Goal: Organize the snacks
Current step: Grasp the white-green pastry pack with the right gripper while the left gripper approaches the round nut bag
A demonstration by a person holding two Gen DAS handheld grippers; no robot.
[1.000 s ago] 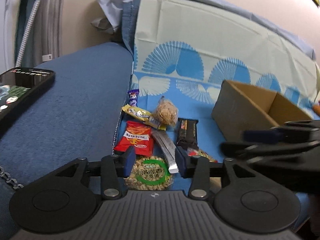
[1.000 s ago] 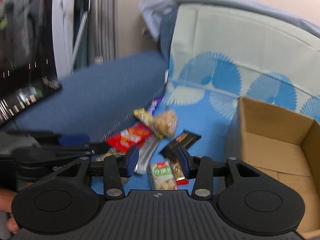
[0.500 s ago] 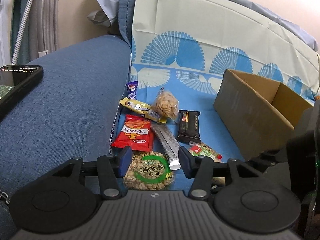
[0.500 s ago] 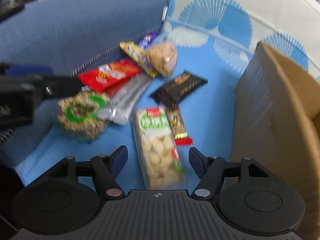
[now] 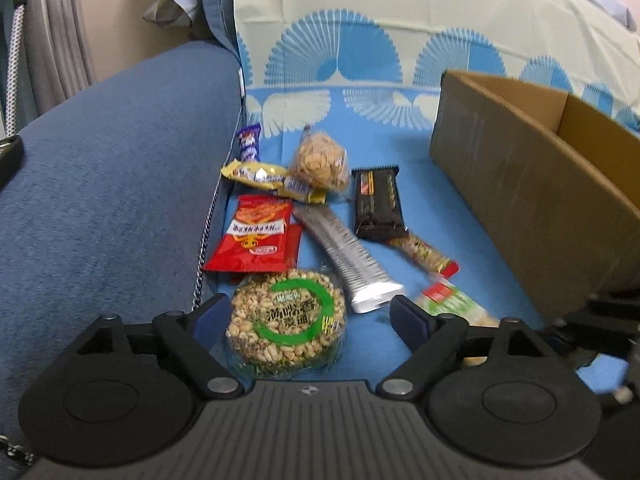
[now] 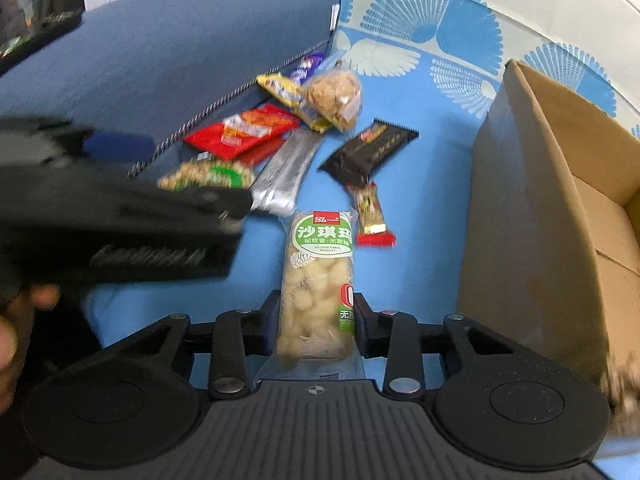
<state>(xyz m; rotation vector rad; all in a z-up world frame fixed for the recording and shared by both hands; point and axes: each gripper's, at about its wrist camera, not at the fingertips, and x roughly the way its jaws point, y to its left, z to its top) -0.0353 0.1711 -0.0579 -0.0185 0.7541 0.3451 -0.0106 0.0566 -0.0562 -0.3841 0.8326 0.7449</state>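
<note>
Gripping the near end of a long clear packet of pale puffed snack with a green label, the right gripper has its jaws pressed against both sides of the wrapper, which lies on the blue patterned cloth. Just right of it stands an open cardboard box, tilted in the wide-angle view, its inside only partly visible. The left gripper hangs over a round bag of puffed grains with a green ring on its label; its jaws stand wide apart on either side of the bag, and whether the pads touch it cannot be told. Beyond that bag lie a red packet, a silver bar, a black bar wrapper, a thin nut bar with a red end, a yellow wrapper, a small purple packet and a clear bag holding a brown puffed ball. These lie close together, several overlapping, along the edge of a dark blue cushion. In the right wrist view the left gripper shows as a blurred black shape at the left, with part of a hand below it.
</note>
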